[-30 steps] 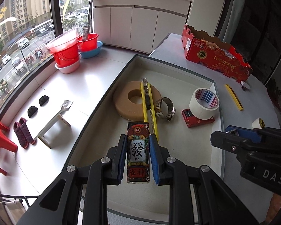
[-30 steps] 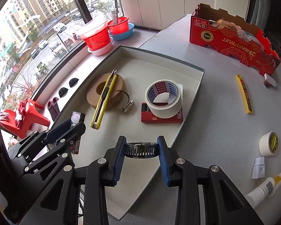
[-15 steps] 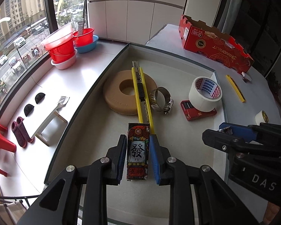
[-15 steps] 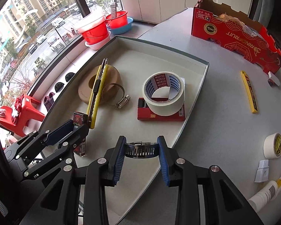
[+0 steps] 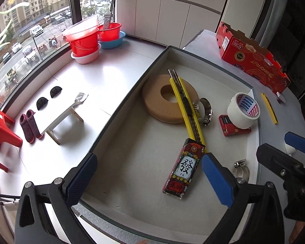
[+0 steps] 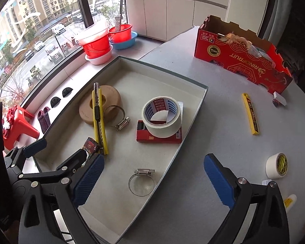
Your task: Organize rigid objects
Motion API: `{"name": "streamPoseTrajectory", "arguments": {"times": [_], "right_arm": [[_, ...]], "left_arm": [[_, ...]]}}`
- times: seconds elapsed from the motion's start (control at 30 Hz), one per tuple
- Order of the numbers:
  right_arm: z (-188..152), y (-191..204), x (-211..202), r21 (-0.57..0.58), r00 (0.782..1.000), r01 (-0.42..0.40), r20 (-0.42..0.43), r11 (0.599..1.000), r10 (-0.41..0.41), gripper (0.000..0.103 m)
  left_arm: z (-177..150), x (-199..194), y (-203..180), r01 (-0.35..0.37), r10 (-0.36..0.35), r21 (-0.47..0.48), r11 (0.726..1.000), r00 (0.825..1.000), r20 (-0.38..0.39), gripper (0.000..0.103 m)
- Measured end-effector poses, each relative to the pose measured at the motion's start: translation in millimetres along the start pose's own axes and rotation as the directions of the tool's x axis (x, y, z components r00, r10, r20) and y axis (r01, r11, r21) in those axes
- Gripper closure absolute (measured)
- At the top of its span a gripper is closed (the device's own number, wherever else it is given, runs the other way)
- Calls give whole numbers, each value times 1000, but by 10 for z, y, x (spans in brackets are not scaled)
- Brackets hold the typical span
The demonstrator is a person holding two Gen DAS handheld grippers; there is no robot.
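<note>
A shallow white tray (image 5: pixel 132 142) (image 6: pixel 132 75) sits on the table. In it lie a decorated card box (image 5: pixel 184 168) (image 6: pixel 89 144), a yellow utility knife (image 5: pixel 186 105) (image 6: pixel 98 118) across a tan foam ring (image 5: pixel 154 101) (image 6: pixel 111 99), a hose clamp (image 5: pixel 203 109) (image 6: pixel 114 116), a white tape roll (image 5: pixel 243 109) (image 6: pixel 162 118) on a red box (image 5: pixel 226 125) (image 6: pixel 158 137), and a second hose clamp (image 5: pixel 241 168) (image 6: pixel 141 183). My left gripper (image 5: pixel 147 178) is open above the card box. My right gripper (image 6: pixel 152 177) is open above the second clamp.
On the table right of the tray lie a yellow blade case (image 6: pixel 250 113) (image 5: pixel 269 107), a small white tape roll (image 6: pixel 276 165), a glue tube (image 6: pixel 288 201) and a red cardboard box (image 6: pixel 242 57) (image 5: pixel 252 57). Red basins (image 5: pixel 85 40) stand on the floor by the window.
Both grippers opened. The left let go of the card box, which now lies in the tray. The right let go of the hose clamp, which now lies in the tray's near right part.
</note>
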State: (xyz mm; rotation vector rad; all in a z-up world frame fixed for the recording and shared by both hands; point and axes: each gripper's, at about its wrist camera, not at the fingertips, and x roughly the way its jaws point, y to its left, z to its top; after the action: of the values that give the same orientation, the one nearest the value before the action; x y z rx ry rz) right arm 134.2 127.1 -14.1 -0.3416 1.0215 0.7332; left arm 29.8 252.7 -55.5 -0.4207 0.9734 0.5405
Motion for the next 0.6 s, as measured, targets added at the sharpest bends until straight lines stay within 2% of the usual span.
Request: {"name": "streamPoseTrajectory", "arguments": {"times": [0.23, 0.6], "right_arm": [[-112, -140, -108, 50, 1000, -9, -19, 999, 10, 4], [-613, -471, -370, 146, 999, -7, -40, 989, 13, 4]], "left_arm": [[-34, -141, -110, 7, -7, 24, 1000, 1000, 10, 0], [-294, -352, -447, 12, -12, 122, 992, 1000, 1, 0]]}}
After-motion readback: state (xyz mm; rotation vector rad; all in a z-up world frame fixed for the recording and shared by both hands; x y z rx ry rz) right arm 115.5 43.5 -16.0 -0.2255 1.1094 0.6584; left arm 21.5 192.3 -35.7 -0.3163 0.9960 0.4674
